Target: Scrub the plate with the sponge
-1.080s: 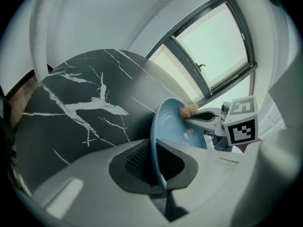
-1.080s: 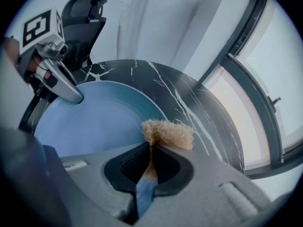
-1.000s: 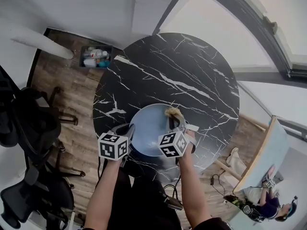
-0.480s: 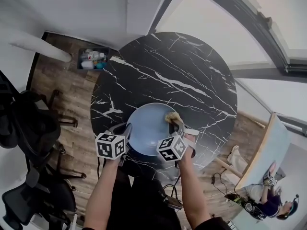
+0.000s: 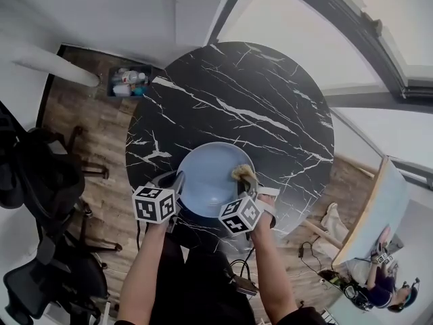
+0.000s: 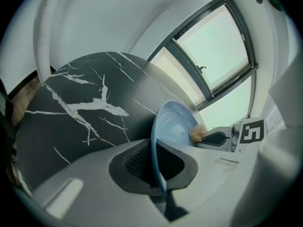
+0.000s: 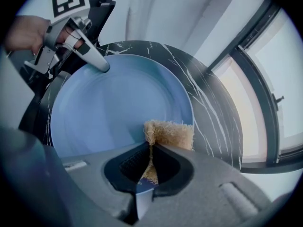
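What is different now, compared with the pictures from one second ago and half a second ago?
The right claw, shut on the tan fibrous sponge, slid it from the far right edge of the round light-blue plate toward the person, along the plate's right side. Nothing was taken or released. The left claw stays clamped on the plate's left rim, and the plate keeps its place on the black marble table.

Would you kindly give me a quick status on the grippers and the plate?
Left gripper shut on plate rim. Right gripper shut on sponge, sponge against plate near its rim. Nothing in the way on the table.
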`<state>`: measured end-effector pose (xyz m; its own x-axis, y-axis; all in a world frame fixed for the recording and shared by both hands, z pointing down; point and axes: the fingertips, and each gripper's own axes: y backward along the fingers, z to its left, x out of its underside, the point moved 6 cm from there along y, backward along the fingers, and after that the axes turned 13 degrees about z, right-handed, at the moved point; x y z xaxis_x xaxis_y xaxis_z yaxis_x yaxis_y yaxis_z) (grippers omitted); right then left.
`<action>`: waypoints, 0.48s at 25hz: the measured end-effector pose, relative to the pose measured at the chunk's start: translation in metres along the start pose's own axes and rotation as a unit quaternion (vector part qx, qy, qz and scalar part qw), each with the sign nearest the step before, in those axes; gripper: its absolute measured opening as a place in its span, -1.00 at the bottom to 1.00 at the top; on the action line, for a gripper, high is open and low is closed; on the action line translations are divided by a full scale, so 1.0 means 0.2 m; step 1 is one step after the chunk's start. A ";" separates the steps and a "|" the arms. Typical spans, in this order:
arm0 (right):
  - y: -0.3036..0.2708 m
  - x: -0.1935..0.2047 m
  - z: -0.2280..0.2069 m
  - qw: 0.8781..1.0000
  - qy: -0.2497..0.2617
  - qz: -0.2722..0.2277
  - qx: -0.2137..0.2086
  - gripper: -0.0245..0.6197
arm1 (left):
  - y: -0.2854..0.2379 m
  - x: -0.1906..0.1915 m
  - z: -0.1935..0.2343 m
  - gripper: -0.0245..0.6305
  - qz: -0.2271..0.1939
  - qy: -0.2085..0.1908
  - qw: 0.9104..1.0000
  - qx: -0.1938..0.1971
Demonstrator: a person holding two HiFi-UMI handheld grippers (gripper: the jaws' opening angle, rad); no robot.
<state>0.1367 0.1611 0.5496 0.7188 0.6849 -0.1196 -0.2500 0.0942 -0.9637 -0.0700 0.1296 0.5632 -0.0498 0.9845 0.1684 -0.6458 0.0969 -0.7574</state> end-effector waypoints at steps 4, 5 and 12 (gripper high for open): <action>0.01 0.04 0.05 1.000 0.011 0.010 -0.011 -0.86 | 0.00 0.00 0.00 -0.88 0.001 0.003 1.000 0.005; 0.01 0.04 0.06 1.000 0.015 0.012 -0.013 -0.86 | 0.00 0.00 0.00 -0.88 0.001 0.002 1.000 0.005; 0.04 0.07 0.16 0.998 0.031 0.023 -0.055 -0.86 | 0.00 0.00 0.01 -0.87 0.000 0.010 1.000 0.005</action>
<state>0.1243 0.1948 0.5479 0.7479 0.6400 -0.1762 -0.2132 -0.0196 -0.9768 -0.0707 0.1291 0.5638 -0.0348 0.9871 0.1562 -0.6531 0.0958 -0.7512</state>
